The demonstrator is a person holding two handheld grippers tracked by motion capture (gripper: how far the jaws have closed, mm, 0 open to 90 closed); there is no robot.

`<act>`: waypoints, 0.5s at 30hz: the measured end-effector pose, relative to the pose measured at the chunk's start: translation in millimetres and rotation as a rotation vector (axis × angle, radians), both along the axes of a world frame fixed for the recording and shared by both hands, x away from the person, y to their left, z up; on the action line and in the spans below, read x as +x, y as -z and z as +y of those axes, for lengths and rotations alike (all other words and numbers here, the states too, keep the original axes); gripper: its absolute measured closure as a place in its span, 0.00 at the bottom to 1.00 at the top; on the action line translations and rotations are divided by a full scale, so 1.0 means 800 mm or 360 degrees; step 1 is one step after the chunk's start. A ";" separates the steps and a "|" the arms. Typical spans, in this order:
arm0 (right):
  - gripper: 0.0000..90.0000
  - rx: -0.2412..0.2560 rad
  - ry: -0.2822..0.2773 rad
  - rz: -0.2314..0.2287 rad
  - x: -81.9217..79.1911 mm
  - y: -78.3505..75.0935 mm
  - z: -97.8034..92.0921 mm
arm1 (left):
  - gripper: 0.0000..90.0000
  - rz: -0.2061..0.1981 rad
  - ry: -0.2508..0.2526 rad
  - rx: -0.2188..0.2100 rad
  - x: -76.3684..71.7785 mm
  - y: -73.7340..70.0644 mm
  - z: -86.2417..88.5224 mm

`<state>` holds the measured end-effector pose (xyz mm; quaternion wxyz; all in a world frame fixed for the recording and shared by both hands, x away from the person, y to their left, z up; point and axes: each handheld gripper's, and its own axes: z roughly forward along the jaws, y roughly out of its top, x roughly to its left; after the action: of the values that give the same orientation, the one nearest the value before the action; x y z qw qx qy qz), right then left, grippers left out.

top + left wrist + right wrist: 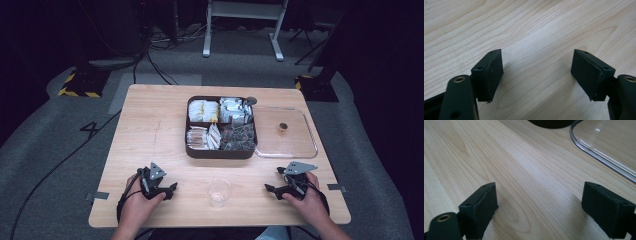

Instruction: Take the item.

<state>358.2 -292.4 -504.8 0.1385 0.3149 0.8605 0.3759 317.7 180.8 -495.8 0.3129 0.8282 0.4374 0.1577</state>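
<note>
A dark brown four-compartment box [221,152] of wrapped snacks sits at the table's middle. Its clear lid [285,132] lies flat to the right, with a small knob on it. A clear plastic cup [219,191] stands upright near the front edge, between both hands. My left gripper [172,188] rests on the table at the front left, open and holding nothing; bare wood shows between its pads [490,72]. My right gripper [270,190] rests at the front right, open and holding nothing, its pads [480,206] wide apart, with the lid's rim [599,155] just ahead.
The wooden table [150,125] has bare room on its left half. Grey tape tabs [100,195] mark the front corners. Behind the table are a white desk frame [242,25], cables on grey carpet, and hazard-striped bases [80,85].
</note>
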 end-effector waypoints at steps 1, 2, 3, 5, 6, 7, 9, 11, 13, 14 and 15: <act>0.15 0.0000 0.0000 0.0000 0.000 0.000 0.000 | 0.29 0.0010 0.0007 -0.0008 0.000 -0.002 0.000; 0.15 0.0000 0.0000 0.0000 0.000 0.000 0.000 | 0.29 0.0016 0.0010 -0.0018 0.000 -0.004 -0.001; 0.15 0.0000 0.0000 0.0000 0.000 0.000 0.000 | 0.29 0.0016 0.0010 -0.0018 0.000 -0.004 -0.001; 0.15 0.0000 0.0000 0.0000 0.000 0.000 0.000 | 0.29 0.0011 0.0021 -0.0025 0.000 -0.009 -0.001; 0.15 0.0000 0.0000 0.0000 0.000 0.000 0.000 | 0.29 -0.0010 0.0025 -0.0019 0.000 -0.015 -0.002; 0.15 0.0000 0.0000 0.0000 0.000 0.000 0.000 | 0.29 -0.0006 0.0021 -0.0028 0.000 -0.018 -0.002; 0.15 0.0000 0.0000 0.0000 0.000 0.000 0.000 | 0.29 -0.0016 0.0026 -0.0027 0.000 -0.025 -0.002; 0.15 0.0000 0.0000 0.0000 0.000 0.000 0.000 | 0.30 -0.0022 0.0026 -0.0034 0.000 -0.029 -0.003; 0.15 0.0000 0.0000 0.0000 0.000 0.000 0.000 | 0.30 -0.0047 0.0027 -0.0053 0.000 -0.043 -0.005; 0.15 0.0000 0.0000 0.0000 0.000 0.000 0.000 | 0.32 -0.0052 0.0034 -0.0055 0.001 -0.048 -0.006; 0.15 0.0000 0.0000 0.0000 0.000 0.000 0.000 | 0.32 -0.0055 0.0037 -0.0068 0.001 -0.052 -0.007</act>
<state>358.2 -292.3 -504.9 0.1387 0.3149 0.8604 0.3760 318.8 175.5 -453.9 0.3400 0.8235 0.4254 0.1590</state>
